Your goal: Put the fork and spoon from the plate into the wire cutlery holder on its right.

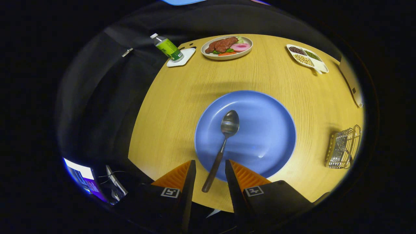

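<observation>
Spoon [224,139] lies on the blue plate [269,130], bowl up, its dark handle reaching over the rim between the open gripper's [210,169] fingers, which grip nothing. Right of the plate, a wire holder [343,149] stands on the wooden table [169,107], metal cutlery inside. Beyond the plate: a food dish [226,47], a bottle [167,48].

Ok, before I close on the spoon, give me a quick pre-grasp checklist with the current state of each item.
1. Gripper open: ok, fingers spread apart.
2. Spoon handle between the fingers: ok, its end lies in the gap.
3. Fingers touching the handle: not ok, both stand clear of it.
4. Spoon resting on the blue plate: ok, bowl on the plate, handle over its near rim.
5. Wire cutlery holder to the plate's right: ok, cutlery seems inside already.
6. Fork location: cannot tell.
</observation>
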A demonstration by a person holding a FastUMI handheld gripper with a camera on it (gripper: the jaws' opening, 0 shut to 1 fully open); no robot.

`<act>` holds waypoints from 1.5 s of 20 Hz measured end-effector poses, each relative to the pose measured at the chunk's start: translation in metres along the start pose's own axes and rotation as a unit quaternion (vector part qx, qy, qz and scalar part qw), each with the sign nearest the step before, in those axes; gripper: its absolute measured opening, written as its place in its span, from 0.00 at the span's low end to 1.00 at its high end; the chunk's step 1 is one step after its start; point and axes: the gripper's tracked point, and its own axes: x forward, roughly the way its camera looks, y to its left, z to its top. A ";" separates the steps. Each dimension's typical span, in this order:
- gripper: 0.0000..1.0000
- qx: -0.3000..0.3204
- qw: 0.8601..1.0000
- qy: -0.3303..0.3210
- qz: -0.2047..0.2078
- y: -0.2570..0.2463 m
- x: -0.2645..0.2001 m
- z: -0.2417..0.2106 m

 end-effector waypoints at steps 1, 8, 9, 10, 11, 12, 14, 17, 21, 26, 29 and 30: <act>0.58 0.004 1.000 0.006 -0.010 -0.003 0.009 -0.001; 0.56 0.012 0.998 0.030 -0.056 -0.015 0.048 -0.012; 0.42 0.010 0.997 0.031 -0.067 -0.020 0.050 -0.013; 0.28 0.011 0.997 0.024 -0.074 -0.026 0.061 -0.016; 0.15 0.012 0.997 0.027 -0.067 -0.023 0.047 -0.012; 0.11 0.017 0.998 0.029 -0.061 -0.025 0.047 -0.014; 0.08 0.029 0.998 0.023 -0.044 -0.024 0.042 -0.009; 0.08 0.046 0.999 0.010 -0.013 -0.019 0.024 -0.003; 0.08 0.053 0.998 -0.016 0.029 -0.014 -0.022 0.011; 0.08 0.054 0.996 -0.046 0.054 -0.035 -0.091 0.026; 0.08 0.046 0.996 -0.053 0.046 -0.065 -0.136 0.029; 0.08 0.042 0.997 -0.050 0.040 -0.078 -0.149 0.028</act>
